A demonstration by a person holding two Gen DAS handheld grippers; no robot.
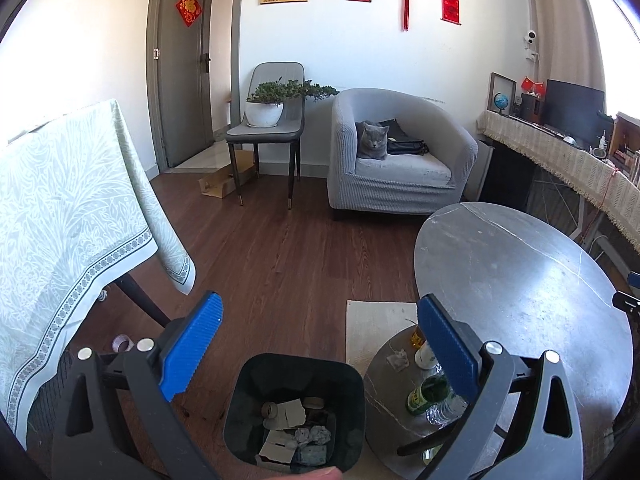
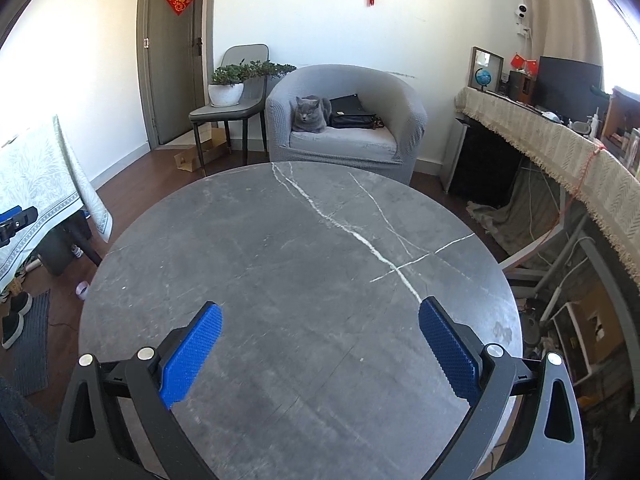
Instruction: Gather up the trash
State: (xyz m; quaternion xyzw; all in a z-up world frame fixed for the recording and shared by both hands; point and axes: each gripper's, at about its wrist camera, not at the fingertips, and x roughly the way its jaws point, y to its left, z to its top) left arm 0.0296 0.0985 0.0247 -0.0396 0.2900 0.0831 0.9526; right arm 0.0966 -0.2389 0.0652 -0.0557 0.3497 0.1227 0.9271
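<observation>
Trash bin (image 1: 294, 412), black and open-topped, stands on the wooden floor directly below the left tool (image 1: 320, 332), whose blue pads are spread wide and hold nothing. Crumpled paper and scraps (image 1: 294, 432) lie inside the bin. Just right of it, bottles (image 1: 426, 394) stand on a low round shelf. The right tool (image 2: 320, 334), also wide open and empty, hovers over the grey marble surface (image 2: 304, 264).

Below my left gripper (image 1: 320, 312) stands the trash bin (image 1: 240, 412) with paper scraps (image 1: 290, 412) in it; right of it, bottles (image 1: 426, 394) on a low shelf (image 1: 384, 400) under the round table (image 1: 520, 280); behind, an armchair (image 1: 404, 184) holding a cat (image 1: 372, 140); my right gripper (image 2: 320, 312) hangs over that table.
</observation>
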